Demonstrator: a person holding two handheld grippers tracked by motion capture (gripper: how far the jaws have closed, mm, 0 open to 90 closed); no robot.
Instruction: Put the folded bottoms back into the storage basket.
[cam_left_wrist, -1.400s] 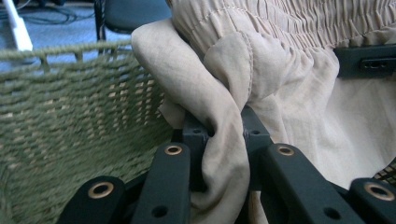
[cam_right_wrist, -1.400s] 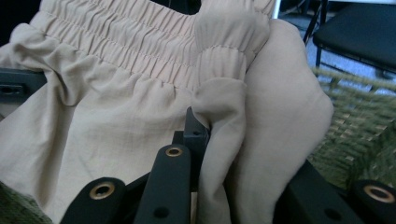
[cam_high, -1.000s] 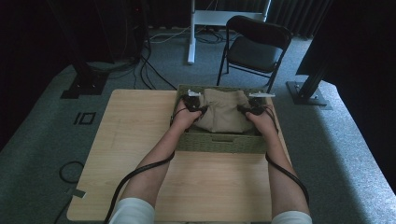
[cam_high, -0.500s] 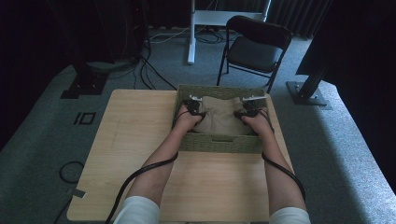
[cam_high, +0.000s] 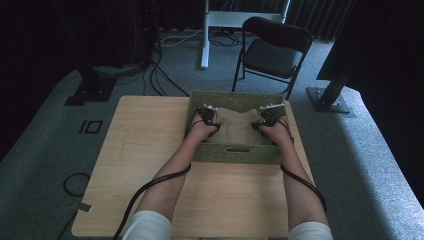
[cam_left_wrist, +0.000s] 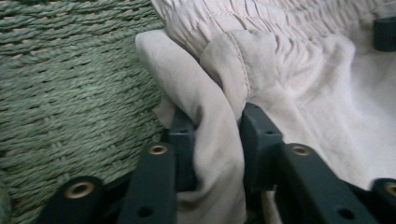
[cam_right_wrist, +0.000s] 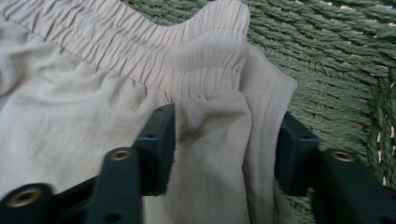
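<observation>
A wooden table (cam_high: 150, 165) holds a green woven basket (cam_high: 235, 152) with a folded beige garment (cam_high: 237, 125) lying inside. The left gripper (cam_left_wrist: 212, 135) and right gripper (cam_right_wrist: 224, 144) have just been opening, jaws now apart with cloth folds loose between them. Fabric could snag on a jaw as it lifts away, pulling the fold undone. A second earlier, both hands sat nearer the basket's front.
</observation>
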